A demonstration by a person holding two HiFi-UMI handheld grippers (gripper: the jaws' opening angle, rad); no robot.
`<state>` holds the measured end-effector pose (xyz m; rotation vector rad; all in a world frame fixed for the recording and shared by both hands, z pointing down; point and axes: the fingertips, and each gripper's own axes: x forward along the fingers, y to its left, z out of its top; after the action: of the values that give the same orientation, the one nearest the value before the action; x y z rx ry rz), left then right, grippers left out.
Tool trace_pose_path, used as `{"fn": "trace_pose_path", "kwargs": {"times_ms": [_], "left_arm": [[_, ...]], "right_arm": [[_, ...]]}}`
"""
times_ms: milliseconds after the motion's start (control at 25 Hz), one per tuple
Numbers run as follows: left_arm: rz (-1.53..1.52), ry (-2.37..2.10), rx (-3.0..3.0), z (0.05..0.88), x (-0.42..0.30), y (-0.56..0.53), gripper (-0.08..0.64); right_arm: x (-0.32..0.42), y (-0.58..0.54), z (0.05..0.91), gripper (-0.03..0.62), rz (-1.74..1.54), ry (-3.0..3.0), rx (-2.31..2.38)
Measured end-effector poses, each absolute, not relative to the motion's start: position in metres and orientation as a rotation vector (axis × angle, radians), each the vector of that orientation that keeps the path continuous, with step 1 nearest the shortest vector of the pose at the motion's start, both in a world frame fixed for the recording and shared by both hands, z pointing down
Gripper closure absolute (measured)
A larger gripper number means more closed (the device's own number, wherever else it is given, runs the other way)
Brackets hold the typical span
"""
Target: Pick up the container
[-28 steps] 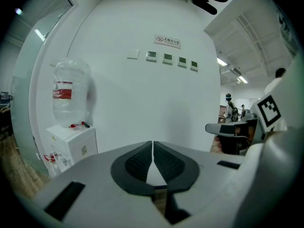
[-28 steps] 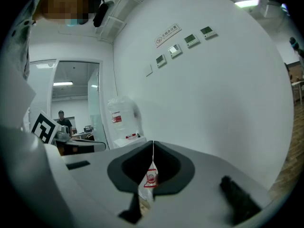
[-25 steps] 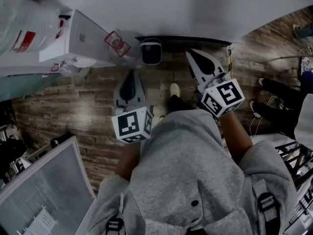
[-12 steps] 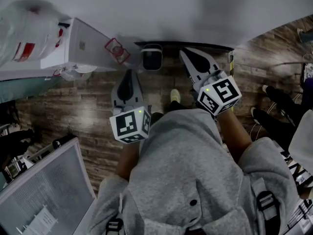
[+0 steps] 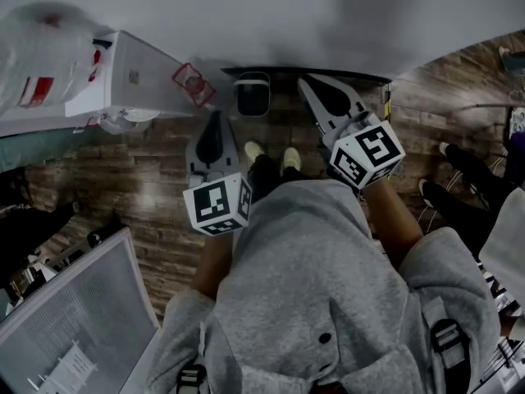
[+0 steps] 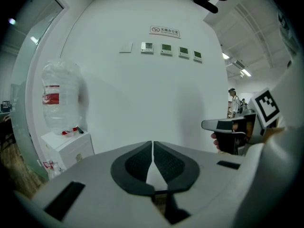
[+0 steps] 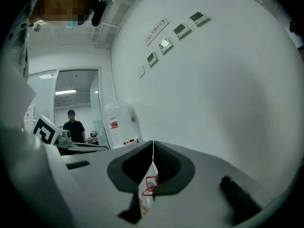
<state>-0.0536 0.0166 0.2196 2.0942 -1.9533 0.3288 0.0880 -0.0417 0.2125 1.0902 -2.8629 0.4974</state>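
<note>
By the wall (image 5: 287, 23), dark pale-rimmed container (image 5: 253, 95), left gripper (image 6: 152, 145), right gripper (image 7: 153, 145), jaws closed, empty

R gripper (image 7: 153, 150) jaws closed, nothing btwn — facing white wall (image 7: 223, 94); water bottle (image 7: 118, 121) at left, person (image 7: 73, 126) in doorway (image 7: 78, 87).

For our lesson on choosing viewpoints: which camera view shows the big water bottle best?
The left gripper view: the bottle stands whole and upright on its dispenser, red label clear. The right gripper view shows it smaller and farther off. The head view shows it from above, blurred, at the corner.
</note>
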Motion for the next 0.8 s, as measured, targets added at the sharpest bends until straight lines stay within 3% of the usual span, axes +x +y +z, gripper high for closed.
{"fn": "trace_pose_path", "kwargs": {"times_ms": [800], "left_arm": [[0.339, -1.908, 2.062, 0.245, -0.128, -0.081, 0.535]], "right_arm": [[0.012, -0.133, 0.227, 0.568, 0.510, -2.809, 1.049]]}}
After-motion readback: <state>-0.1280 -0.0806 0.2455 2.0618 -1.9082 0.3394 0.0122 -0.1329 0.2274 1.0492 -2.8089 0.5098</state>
